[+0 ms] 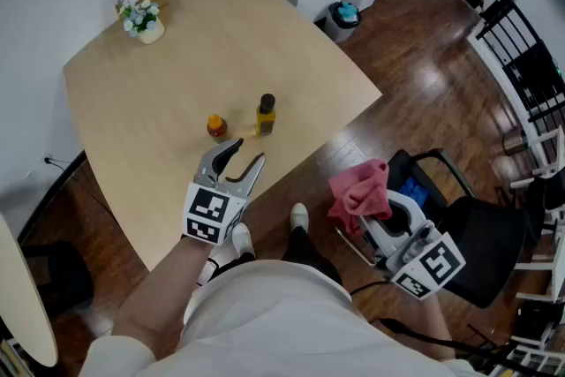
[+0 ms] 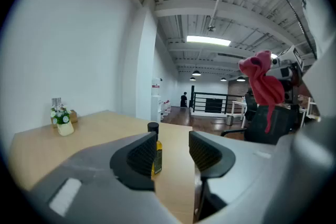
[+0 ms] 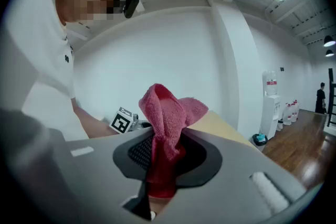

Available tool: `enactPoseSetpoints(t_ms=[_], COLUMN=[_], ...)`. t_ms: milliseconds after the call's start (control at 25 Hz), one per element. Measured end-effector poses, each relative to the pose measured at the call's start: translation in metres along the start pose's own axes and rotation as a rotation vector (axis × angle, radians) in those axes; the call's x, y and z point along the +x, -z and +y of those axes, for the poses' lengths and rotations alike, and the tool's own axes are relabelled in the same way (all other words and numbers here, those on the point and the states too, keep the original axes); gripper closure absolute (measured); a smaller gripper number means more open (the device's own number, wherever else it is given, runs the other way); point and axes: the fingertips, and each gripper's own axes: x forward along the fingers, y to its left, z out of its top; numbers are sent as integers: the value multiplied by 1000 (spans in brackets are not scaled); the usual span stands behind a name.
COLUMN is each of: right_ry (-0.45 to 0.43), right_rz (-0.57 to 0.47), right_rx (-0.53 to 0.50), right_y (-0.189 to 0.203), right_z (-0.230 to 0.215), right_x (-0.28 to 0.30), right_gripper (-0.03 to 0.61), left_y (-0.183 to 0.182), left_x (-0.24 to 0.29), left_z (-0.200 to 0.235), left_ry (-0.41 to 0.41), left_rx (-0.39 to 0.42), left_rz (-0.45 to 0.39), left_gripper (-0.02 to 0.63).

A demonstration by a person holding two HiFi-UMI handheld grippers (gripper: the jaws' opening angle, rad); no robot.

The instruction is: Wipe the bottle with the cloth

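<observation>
Pale counter (image 1: 168, 75), flower pot (image 1: 145, 20) far-left | left hand-held gripper (image 1: 247, 153) released, empty, near orange-capped jar (image 1: 216, 126) and upright bottle (image 1: 266, 114) | right hand-held gripper (image 3: 167, 159) clenched on pink cloth (image 1: 362, 188), off-counter above dark wood floor (image 1: 424, 75), black chair (image 1: 481, 243).

Bottle (image 2: 157, 157) partly behind the left claw (image 2: 172, 150) (its label illegibly small)

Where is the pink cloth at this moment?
In the head view the pink cloth sits at lower right, past the table edge and over the floor. It is clamped in the right tool, next to the black chair.
</observation>
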Motion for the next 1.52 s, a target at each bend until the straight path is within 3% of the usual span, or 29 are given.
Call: enactPoseSetpoints(t_ms=[120, 360, 680, 840, 1120, 1320, 1520], right_ry=[-32, -103, -115, -120, -160, -229, -351], right_rz=[9, 51, 90, 95, 69, 21, -18], right_rx=[-22, -59, -68, -71, -80, -109, -170], right_y=[-1, -27, -23, -22, -28, -49, -80], right_z=[-9, -71, -124, -141, -145, -129, -81], right_x=[2, 24, 26, 26, 43, 73, 108], right_gripper=[491, 491, 491, 491, 491, 491, 491], left_y=[18, 19, 34, 36, 24, -13, -45], left_x=[25, 98, 150, 157, 144, 123, 104], left_z=[5, 38, 56, 60, 54, 30, -4], left_ry=[-51, -155, -234, -280, -249, -195, -117], left_rx=[-21, -70, -114, -102, -131, -49, 20], left_rz=[26, 66, 71, 59, 57, 27, 28], left_gripper=[400, 379, 375, 454, 460, 460, 460])
